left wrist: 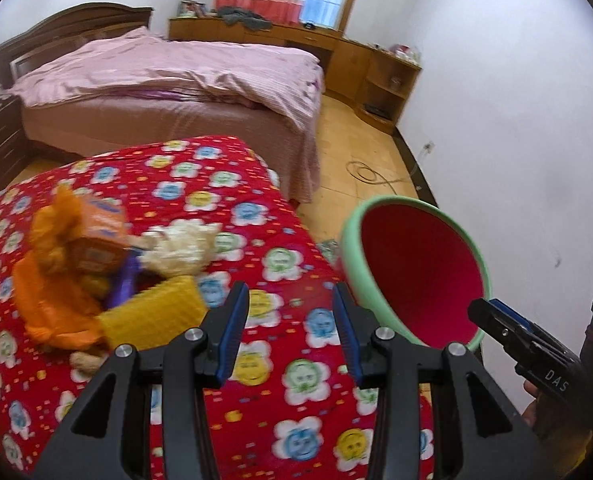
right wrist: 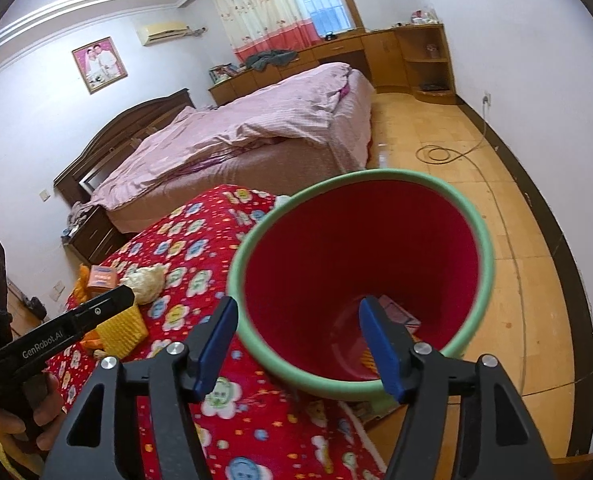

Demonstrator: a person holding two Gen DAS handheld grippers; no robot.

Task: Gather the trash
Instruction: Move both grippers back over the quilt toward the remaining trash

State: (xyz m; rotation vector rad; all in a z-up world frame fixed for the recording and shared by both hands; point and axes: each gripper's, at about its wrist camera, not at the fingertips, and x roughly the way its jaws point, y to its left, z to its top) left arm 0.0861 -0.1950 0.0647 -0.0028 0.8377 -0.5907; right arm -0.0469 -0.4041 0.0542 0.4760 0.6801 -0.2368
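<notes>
Left gripper (left wrist: 290,328) nearest the lens, jaws spread, nothing between the blue pads; it hangs over the red flower-print quilt (left wrist: 256,216).

Landmark: the quilt, largest thing close by.
- Pink-covered bed (left wrist: 168,80) beyond the quilt's far edge.
- Red bin with green rim (right wrist: 360,280) off the quilt's right edge, mouth tilted toward the cameras. Right gripper (right wrist: 304,344) straddles its near rim: one pad outside the wall, the other inside the mouth, jaws parted and not pressing on the rim. A pinkish box (right wrist: 400,312) lies in the bin's bottom, partly hidden by the inner pad; its make cannot be read.
- Trash heap on the quilt's left part, ahead and left of the left gripper, apart from its pads: orange plastic bag (left wrist: 52,300), yellow ribbed piece (left wrist: 156,312) nearest the left pad, small orange carton (left wrist: 98,240) on top, crumpled white paper wad (left wrist: 180,244) at the heap's right side. Blurred here; a purple scrap (left wrist: 126,284) shows in the middle, kind uncertain.
- Bin stands to the right of the left gripper, well clear of the heap.
</notes>
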